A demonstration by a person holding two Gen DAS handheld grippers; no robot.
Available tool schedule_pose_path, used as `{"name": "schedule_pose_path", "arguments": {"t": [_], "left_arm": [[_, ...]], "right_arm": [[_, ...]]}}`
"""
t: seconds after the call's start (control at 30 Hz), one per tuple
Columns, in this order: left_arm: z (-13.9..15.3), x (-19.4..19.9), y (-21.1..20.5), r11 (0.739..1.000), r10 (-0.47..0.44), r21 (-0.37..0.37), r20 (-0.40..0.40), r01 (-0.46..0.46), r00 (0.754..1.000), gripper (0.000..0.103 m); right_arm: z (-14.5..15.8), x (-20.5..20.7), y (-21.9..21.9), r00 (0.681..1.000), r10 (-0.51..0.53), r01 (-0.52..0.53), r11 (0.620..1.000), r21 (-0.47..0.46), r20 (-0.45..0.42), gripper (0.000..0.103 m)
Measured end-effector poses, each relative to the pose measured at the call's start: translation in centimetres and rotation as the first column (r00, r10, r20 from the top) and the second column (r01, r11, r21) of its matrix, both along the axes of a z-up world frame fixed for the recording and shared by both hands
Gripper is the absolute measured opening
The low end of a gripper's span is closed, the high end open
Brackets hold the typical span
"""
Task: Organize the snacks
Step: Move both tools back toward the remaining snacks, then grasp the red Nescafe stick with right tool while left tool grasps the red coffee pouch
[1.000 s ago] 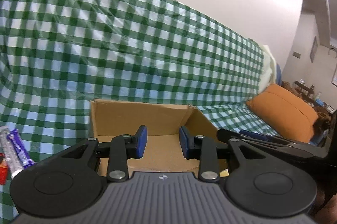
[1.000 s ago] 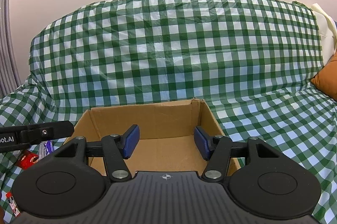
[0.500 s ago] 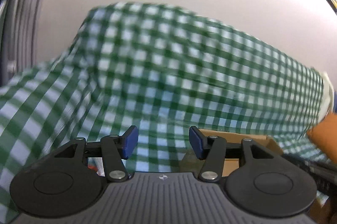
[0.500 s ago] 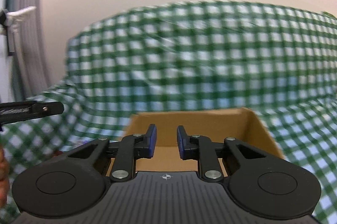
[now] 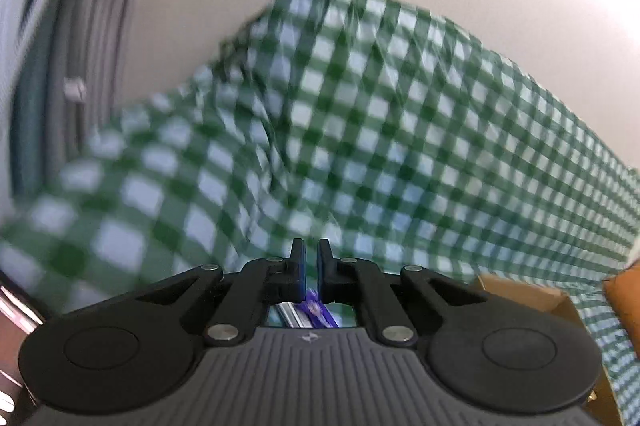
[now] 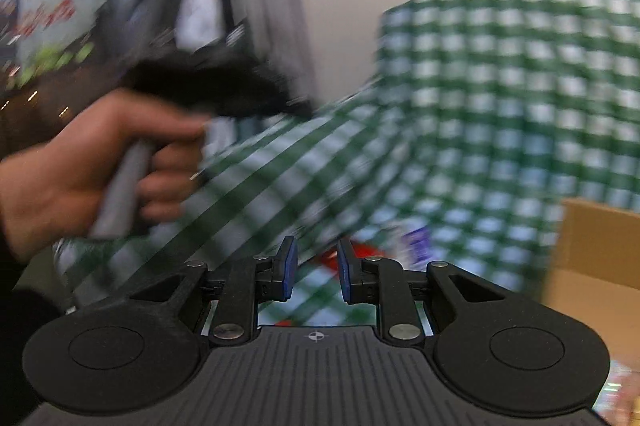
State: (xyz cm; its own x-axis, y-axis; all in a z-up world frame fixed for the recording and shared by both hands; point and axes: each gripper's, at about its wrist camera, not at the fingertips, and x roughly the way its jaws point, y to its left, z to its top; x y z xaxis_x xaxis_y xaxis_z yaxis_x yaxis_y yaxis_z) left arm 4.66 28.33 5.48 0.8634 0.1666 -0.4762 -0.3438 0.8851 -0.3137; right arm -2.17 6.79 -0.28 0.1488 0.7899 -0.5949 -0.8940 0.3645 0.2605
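The left tool (image 5: 311, 258) is showing its two dark fingers drawn almost together, only a narrow slit standing between the pads, and nothing is sitting between them, so it is closed and empty. Below its fingertips, toward six o'clock in the left wrist view, a purple snack wrapper (image 5: 316, 311) is peeking out beside a silvery one (image 5: 289, 312) (both largely hidden by the tool's body). A green-and-white checked cloth (image 5: 360, 130) is filling most of that view, blurred, and draping over what looks like a sofa. At about four o'clock the corner of a cardboard box (image 5: 524, 296) is showing, with an orange cushion (image 5: 624, 290) just beside it at the frame's right edge.

In the right wrist view, the right tool (image 6: 313, 262) is holding its blue-padded fingers a small gap apart; nothing is caught between them, and the checked cloth is visible through the gap. Just past its fingertips, toward twelve to one o'clock, a red packet (image 6: 362, 249) and a purple packet (image 6: 416, 244) are lying on the cloth, smeared by blur. The cardboard box (image 6: 596, 246) is standing at three o'clock. At nine o'clock, the person's left hand (image 6: 100, 162) is gripping the grey handle of the other tool.
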Motion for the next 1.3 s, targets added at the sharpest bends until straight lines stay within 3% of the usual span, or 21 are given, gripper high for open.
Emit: {"name": "schedule_pose_path", "arguments": {"t": [0.1,0.2,0.27,0.33,0.4,0.53,0.57,0.63,0.73,0.77,0.8,0.83,0.87,0.93,1.17,1.3], "left_arm": [[-4.7,1.1,0.4,0.995,-0.024,-0.102,-0.145,0.009,0.989,0.005],[-6.3,2.7,1.2,0.981,-0.03,-0.196,-0.181,-0.006,0.983,0.008],[-7.9,3.7,1.8,0.963,0.001,-0.261,-0.256,-0.07,0.967,0.017],[-9.9,4.3,2.5,0.934,0.045,-0.316,-0.365,-0.169,0.93,0.056],[-11.6,4.7,3.0,0.907,0.074,-0.347,-0.426,-0.239,0.902,0.059],[-13.7,5.8,3.5,0.879,0.142,-0.345,-0.471,-0.33,0.871,0.065],[-14.1,5.7,3.8,0.874,0.157,-0.343,-0.472,-0.344,0.868,0.066],[-14.3,6.2,4.1,0.857,0.192,-0.35,-0.464,-0.378,0.865,0.072],[-14.5,7.6,3.3,0.885,0.208,-0.291,-0.454,-0.364,0.867,0.073],[-14.6,8.1,2.7,0.898,0.212,-0.255,-0.462,-0.358,0.861,0.073],[-14.5,8.5,2.3,0.913,0.219,-0.212,-0.466,-0.349,0.857,0.057],[-14.3,8.8,1.7,0.933,0.222,-0.155,-0.466,-0.326,0.856,0.025],[-14.2,8.9,1.3,0.947,0.207,-0.129,-0.454,-0.294,0.867,0.025],[-13.9,8.8,1.0,0.956,0.181,-0.132,-0.438,-0.262,0.881,0.01],[-10.5,6.6,-1.3,0.989,0.106,-0.063,-0.328,-0.133,0.939,0.002],[-8.8,5.5,-2.8,0.998,0.056,-0.01,-0.312,-0.062,0.949,0.0]], "right_arm": [[-4.4,-2.3,2.1,0.999,0.047,-0.046,0.995,-0.09,0.008,0.024],[-7.6,-3.6,3.9,0.992,0.103,-0.085,0.974,-0.21,0.078,0.024],[-9.1,-3.5,5.1,0.99,0.122,-0.101,0.963,-0.25,0.067,0.027],[-10.3,-3.2,5.7,0.993,0.117,-0.104,0.957,-0.269,0.031,0.038],[-11.5,-3.2,6.4,0.992,0.128,-0.12,0.949,-0.292,0.007,0.041],[-13.1,-3.9,6.9,0.984,0.176,-0.163,0.934,-0.318,0.01,0.038],[-13.0,-4.0,6.9,0.983,0.185,-0.172,0.934,-0.315,0.01,0.022],[-12.6,-4.1,6.4,0.984,0.174,-0.158,0.937,-0.312,0.023,0.017],[-11.6,-3.7,5.7,0.992,0.116,-0.096,0.948,-0.303,0.048,0.016],[-11.3,-3.3,5.4,0.995,0.088,-0.068,0.95,-0.304,0.05,0.015],[-11.2,-3.0,5.1,0.997,0.064,-0.046,0.95,-0.309,0.049,0.015],[-11.0,-2.6,4.9,0.998,0.037,-0.021,0.948,-0.318,0.044,0.015],[-11.0,-2.3,4.7,0.999,0.011,0.001,0.945,-0.328,0.033,0.015],[-11.0,-2.0,4.3,1.0,-0.026,0.027,0.938,-0.345,0.007,0.015],[-10.0,-1.9,3.3,0.998,-0.065,0.058,0.934,-0.354,-0.008,0.015],[-7.9,-2.0,2.7,0.996,-0.085,0.07,0.931,-0.359,-0.027,0.015]]}}
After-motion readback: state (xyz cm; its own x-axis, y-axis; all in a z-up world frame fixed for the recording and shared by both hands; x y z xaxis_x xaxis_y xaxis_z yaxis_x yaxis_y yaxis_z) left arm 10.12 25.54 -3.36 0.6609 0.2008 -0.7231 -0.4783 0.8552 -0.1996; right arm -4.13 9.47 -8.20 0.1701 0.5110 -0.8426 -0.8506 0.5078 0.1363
